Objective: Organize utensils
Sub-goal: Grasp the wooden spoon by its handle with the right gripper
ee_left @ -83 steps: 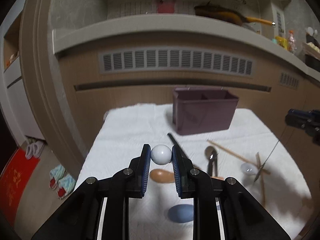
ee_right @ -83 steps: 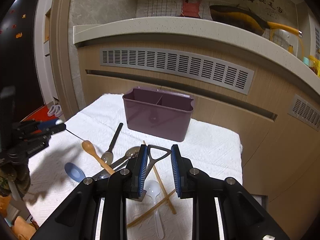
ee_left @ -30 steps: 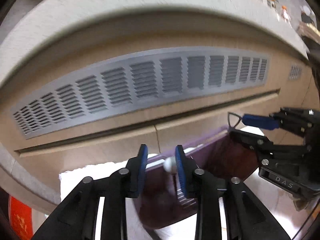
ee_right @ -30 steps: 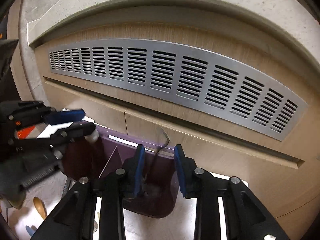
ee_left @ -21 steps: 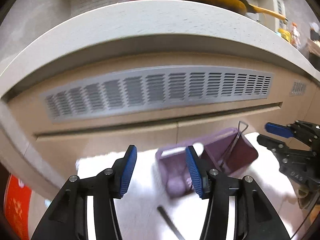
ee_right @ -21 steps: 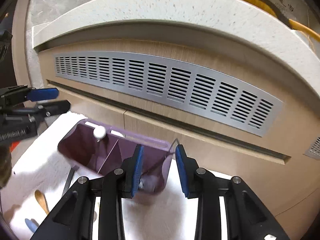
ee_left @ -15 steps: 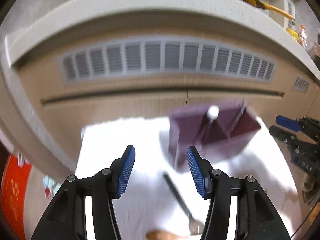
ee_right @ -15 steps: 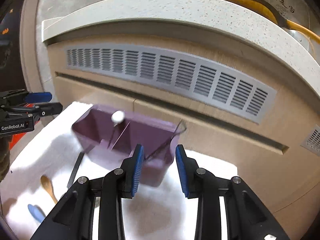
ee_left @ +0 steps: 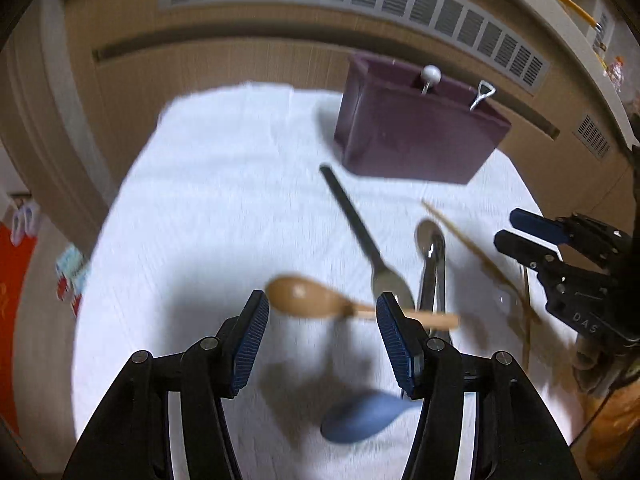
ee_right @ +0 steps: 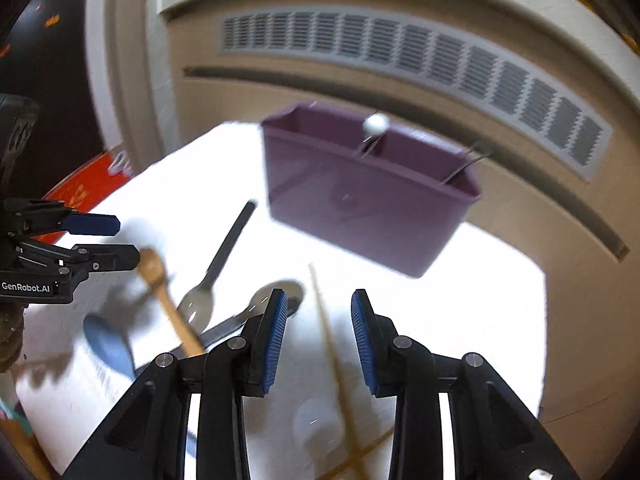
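A purple two-part caddy point(ee_left: 416, 136) point(ee_right: 368, 200) stands at the back of the white cloth. A white ball-topped utensil point(ee_left: 430, 74) point(ee_right: 375, 124) and a wire-loop utensil point(ee_left: 483, 94) point(ee_right: 464, 168) stand in it. On the cloth lie a wooden spoon point(ee_left: 312, 300) point(ee_right: 160, 284), a black-handled spoon point(ee_left: 360, 236) point(ee_right: 216, 264), a steel spoon point(ee_left: 431, 248) point(ee_right: 276, 294), a blue spoon point(ee_left: 360, 416) point(ee_right: 108, 346), a clear spoon point(ee_right: 312, 420) and chopsticks point(ee_left: 472, 248) point(ee_right: 332, 352). My left gripper point(ee_left: 320, 340) point(ee_right: 116, 240) is open above the wooden spoon. My right gripper point(ee_right: 318, 336) point(ee_left: 516, 232) is open above the chopsticks.
A wooden cabinet front with a long grey vent grille point(ee_left: 360, 0) point(ee_right: 420, 60) rises behind the table. The cloth's edges drop off at left and right. A red mat point(ee_left: 12, 300) and slippers lie on the floor at left.
Both grippers let go of their utensils in the caddy, opened wide, and pulled back and down over the loose utensils on the cloth.
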